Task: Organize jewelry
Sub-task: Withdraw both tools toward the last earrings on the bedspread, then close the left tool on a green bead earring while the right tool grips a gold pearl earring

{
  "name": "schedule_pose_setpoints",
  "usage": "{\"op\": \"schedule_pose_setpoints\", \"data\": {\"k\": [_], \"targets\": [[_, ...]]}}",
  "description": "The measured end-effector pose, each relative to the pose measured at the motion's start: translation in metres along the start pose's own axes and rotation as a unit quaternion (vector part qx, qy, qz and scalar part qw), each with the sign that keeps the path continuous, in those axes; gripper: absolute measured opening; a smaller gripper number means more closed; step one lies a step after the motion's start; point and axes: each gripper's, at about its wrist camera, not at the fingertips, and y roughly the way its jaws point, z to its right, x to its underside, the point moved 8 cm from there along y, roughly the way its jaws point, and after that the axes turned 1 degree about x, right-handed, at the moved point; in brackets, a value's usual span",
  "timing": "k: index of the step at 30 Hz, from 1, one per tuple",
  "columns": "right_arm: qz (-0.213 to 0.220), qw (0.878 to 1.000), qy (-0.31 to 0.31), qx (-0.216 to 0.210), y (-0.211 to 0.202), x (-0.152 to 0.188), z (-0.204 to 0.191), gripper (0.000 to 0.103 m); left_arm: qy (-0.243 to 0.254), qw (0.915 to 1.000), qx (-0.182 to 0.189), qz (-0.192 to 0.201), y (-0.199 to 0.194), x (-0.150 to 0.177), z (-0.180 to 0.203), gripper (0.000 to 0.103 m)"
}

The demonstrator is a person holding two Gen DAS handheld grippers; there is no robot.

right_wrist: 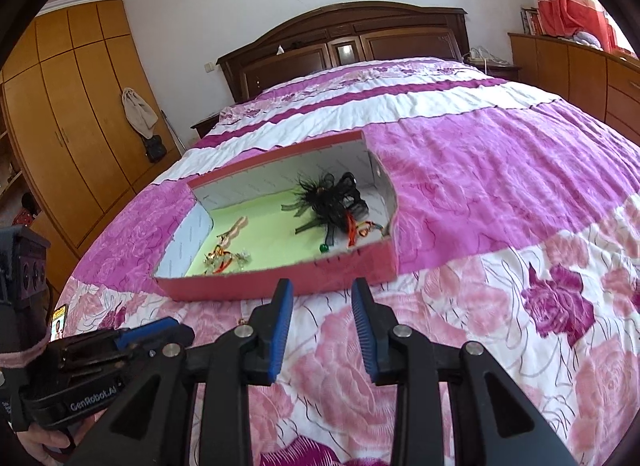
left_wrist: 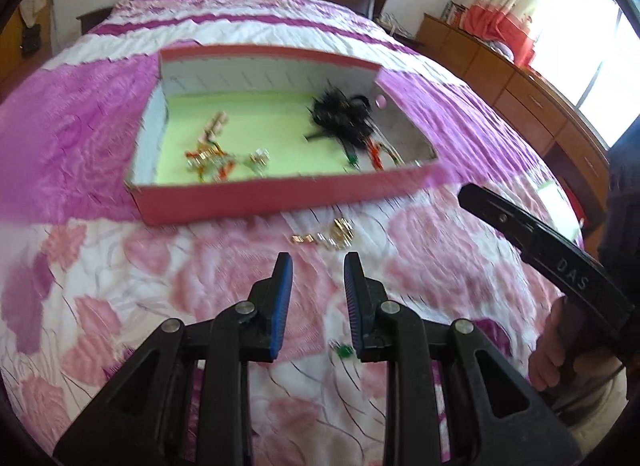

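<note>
A red box [left_wrist: 280, 195] with a light green floor lies on the bed and shows in the right wrist view too [right_wrist: 280, 276]. Inside are a black feathered piece [left_wrist: 340, 113], a pink beaded piece [left_wrist: 216, 125] and small colourful pieces [left_wrist: 224, 159]. A gold jewelry piece [left_wrist: 332, 234] lies on the bedspread just before the box. A small green piece [left_wrist: 343, 350] lies under my left gripper [left_wrist: 317, 262], which is open and empty, just short of the gold piece. My right gripper [right_wrist: 322, 288] is open and empty before the box's front wall.
The pink and white floral bedspread [right_wrist: 500, 326] covers the whole bed. A dark wooden headboard [right_wrist: 344, 45] stands at the far end. Wooden cabinets [left_wrist: 532, 105] run along the right under a window. A wardrobe [right_wrist: 72, 125] stands at the left.
</note>
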Motion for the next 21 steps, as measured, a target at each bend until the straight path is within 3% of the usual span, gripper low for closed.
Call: {"op": "schedule_pose_setpoints", "data": {"k": [21], "targets": [[-0.018,1.000,0.022,0.005,-0.007,0.021,0.018,0.033,0.053,0.9940,-0.002,-0.096,0.024,0.056,0.025,0.018]]}}
